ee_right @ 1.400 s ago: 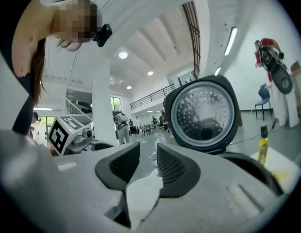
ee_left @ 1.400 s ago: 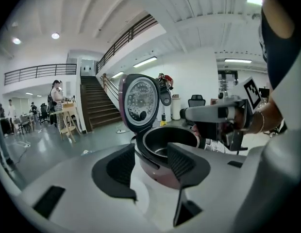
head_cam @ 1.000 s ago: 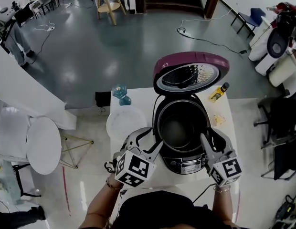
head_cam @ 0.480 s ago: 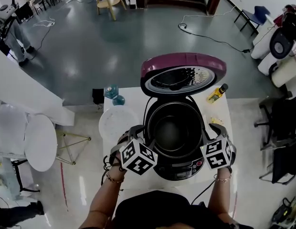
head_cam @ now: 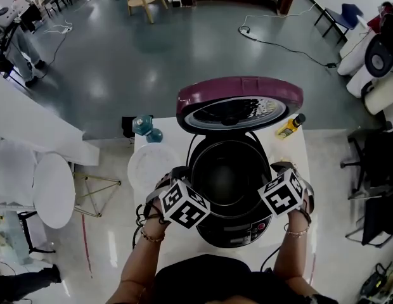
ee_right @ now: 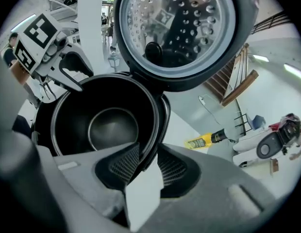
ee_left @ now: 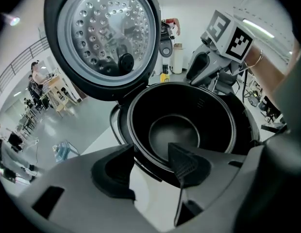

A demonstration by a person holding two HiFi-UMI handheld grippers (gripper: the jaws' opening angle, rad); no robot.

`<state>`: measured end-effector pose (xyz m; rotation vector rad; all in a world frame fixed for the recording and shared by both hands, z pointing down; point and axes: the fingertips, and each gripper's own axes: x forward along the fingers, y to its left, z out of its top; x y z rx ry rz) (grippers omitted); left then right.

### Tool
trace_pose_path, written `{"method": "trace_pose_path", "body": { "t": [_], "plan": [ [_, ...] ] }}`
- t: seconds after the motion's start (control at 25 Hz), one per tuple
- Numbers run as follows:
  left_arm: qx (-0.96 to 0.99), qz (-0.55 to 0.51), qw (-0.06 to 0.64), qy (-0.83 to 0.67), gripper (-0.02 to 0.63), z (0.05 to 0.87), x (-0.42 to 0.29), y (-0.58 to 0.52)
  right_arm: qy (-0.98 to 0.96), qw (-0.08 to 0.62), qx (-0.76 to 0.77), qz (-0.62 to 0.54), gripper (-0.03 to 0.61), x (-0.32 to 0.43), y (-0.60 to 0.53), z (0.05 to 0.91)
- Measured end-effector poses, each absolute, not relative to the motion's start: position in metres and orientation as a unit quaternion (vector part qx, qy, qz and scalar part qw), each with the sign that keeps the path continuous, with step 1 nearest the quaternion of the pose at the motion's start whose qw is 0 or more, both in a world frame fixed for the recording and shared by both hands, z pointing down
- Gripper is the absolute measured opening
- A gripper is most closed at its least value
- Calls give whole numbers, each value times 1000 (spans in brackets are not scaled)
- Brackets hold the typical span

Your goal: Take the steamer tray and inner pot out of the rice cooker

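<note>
Since a second ago both grippers have come down from the front of the rice cooker [head_cam: 217, 230] to its sides, the left gripper [ee_left: 149, 161] now at 8 o'clock of the opening and the right gripper [ee_right: 148, 164] at 4 o'clock. The left gripper's jaws have just been opening a little. They stand released and wide apart, with the rim of the inner pot [head_cam: 225, 179] between them and no pad touching it. The right gripper is also released, its jaws a narrow gap apart astride the rim on the opposite side.

The inner pot sits seated in the cooker, dark and matt, with a round flat bottom and a thin rim. The lid [head_cam: 241, 94] stands raised at 12 o'clock, purple outside, with a shiny perforated metal plate [ee_left: 109, 30] inside. A white round tray [head_cam: 149, 166] lies on the table [head_cam: 291, 151] at 9 o'clock of the cooker.

The control panel [head_cam: 247, 231] at 6 o'clock carries print too small to read, as does the label of the yellow bottle [head_cam: 289, 126] at 2 o'clock. Each marker cube [head_cam: 185, 203] shows black-and-white square patterns.
</note>
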<state>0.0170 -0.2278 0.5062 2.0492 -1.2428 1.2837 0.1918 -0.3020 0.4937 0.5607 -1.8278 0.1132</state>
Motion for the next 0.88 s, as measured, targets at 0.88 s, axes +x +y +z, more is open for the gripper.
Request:
{"method": "trace_pose_path", "body": {
  "t": [0.88],
  "plan": [
    [691, 441, 213, -532, 123, 506, 7, -239, -802, 511, 304, 64, 80, 181, -315, 490]
  ]
}}
